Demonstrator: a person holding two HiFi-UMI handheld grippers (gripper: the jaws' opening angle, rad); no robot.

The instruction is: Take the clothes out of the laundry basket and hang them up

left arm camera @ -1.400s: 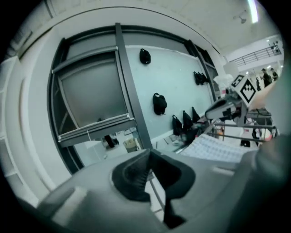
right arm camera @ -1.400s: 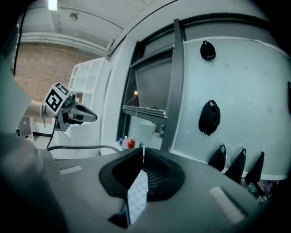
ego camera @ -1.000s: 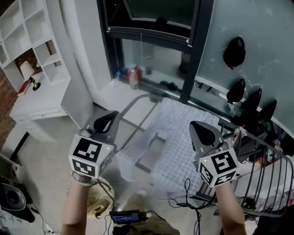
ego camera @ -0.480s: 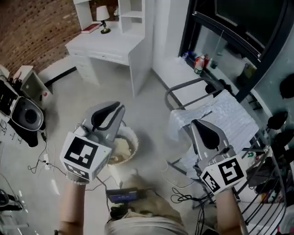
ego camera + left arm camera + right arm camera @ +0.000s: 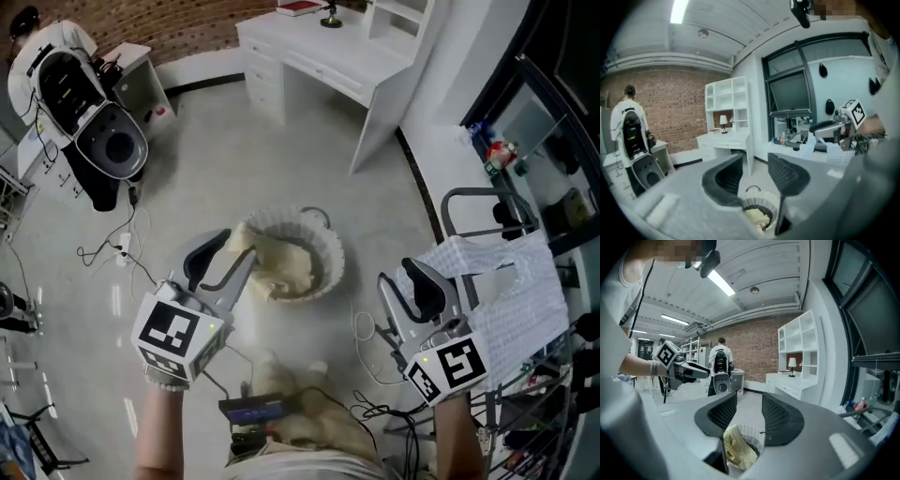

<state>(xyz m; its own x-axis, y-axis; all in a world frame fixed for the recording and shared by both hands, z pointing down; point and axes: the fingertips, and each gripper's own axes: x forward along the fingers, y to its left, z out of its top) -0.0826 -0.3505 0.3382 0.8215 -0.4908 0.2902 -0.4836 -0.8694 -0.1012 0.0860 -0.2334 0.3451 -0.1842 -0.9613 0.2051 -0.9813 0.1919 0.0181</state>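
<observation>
A white laundry basket stands on the grey floor with cream clothes heaped in it. My left gripper hovers over its left rim, and its jaws are opening with nothing between them. My right gripper hangs to the basket's right, jaws also opening and empty. In the left gripper view the gripper looks down on the basket. The right gripper has the basket and clothes below its jaws. A white patterned cloth hangs on the drying rack.
A white desk stands beyond the basket. A black and white machine and a person in white are at the far left. Cables trail across the floor on the left and around my feet.
The view has swung from the window and drying rack round to the floor and the basket. Both grippers came with it, and their jaws have parted from shut.
</observation>
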